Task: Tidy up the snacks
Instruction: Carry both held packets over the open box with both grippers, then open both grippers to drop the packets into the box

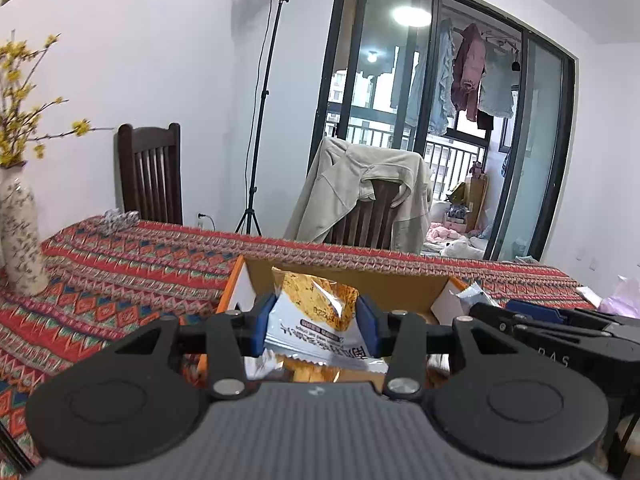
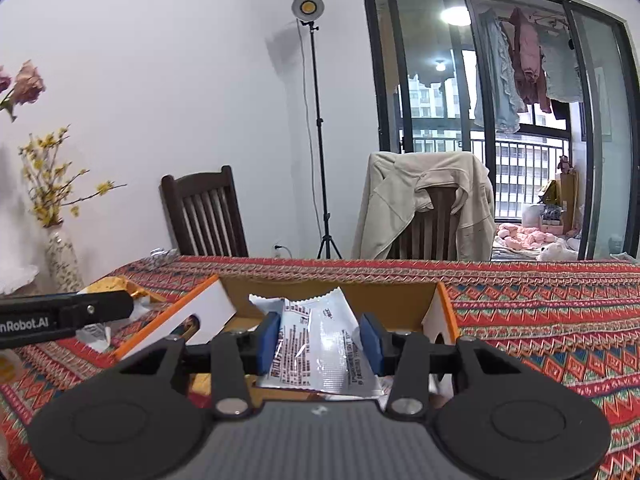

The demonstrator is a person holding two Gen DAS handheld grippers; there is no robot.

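My left gripper (image 1: 316,322) is shut on an orange and white snack packet (image 1: 316,304), held upright over an open cardboard box (image 1: 360,276) with orange sides. My right gripper (image 2: 320,336) is shut on a white and silver snack packet (image 2: 320,332), held over the same box (image 2: 328,290). The right gripper's body shows at the right in the left wrist view (image 1: 560,328). The left gripper's arm (image 2: 64,314) and its orange packet (image 2: 116,286) show at the left in the right wrist view. More packets lie under the grippers inside the box, mostly hidden.
The box stands on a table with a red patterned cloth (image 2: 540,320). A patterned vase (image 1: 20,236) with yellow flowers stands at the left. Two dark wooden chairs (image 2: 204,212) stand behind the table, one draped with a beige jacket (image 2: 424,204). A lamp tripod (image 2: 320,160) is by the wall.
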